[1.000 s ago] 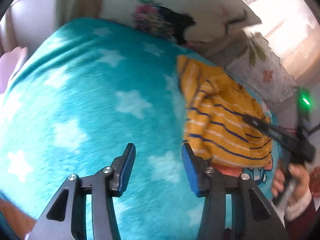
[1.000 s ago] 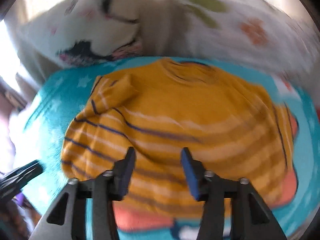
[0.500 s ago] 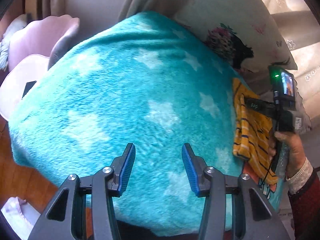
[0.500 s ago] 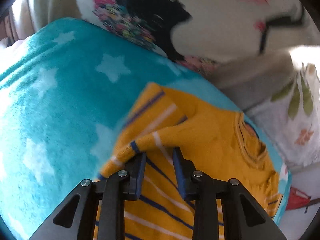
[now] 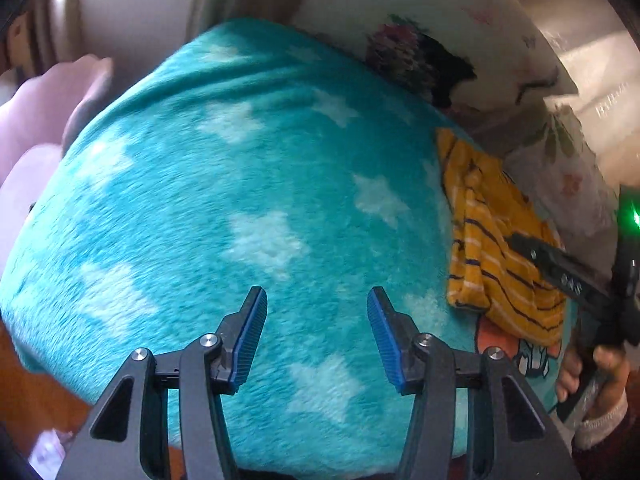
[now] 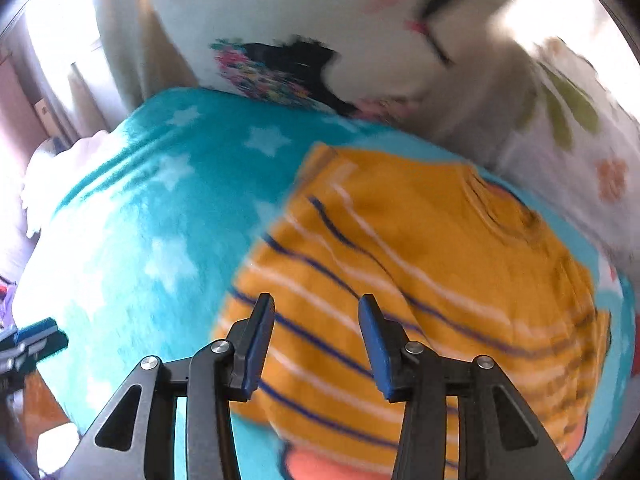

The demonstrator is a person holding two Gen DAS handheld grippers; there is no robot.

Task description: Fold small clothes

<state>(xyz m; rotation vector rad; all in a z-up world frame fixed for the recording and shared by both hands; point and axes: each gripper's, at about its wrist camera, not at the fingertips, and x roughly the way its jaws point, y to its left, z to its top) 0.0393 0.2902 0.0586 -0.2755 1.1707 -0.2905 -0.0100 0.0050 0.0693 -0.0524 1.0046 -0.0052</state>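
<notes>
A small orange shirt with navy and white stripes (image 6: 420,264) lies flat on a teal star blanket (image 6: 140,220), its left sleeve folded over the body. My right gripper (image 6: 316,336) is open and empty, hovering over the shirt's lower left part. In the left wrist view the shirt (image 5: 492,248) lies at the far right of the blanket (image 5: 240,200), with the right gripper's arm across it. My left gripper (image 5: 316,332) is open and empty above bare blanket, left of the shirt.
A white printed pillow (image 6: 340,32) and a floral cushion (image 6: 568,128) lie behind the shirt. A pink seat (image 5: 36,112) stands past the blanket's left edge. The left gripper's tip (image 6: 32,340) shows at the lower left.
My right gripper has opened, let go of the sleeve fold and pulled back over the shirt's lower part. My left gripper stayed open and swung slightly toward the shirt.
</notes>
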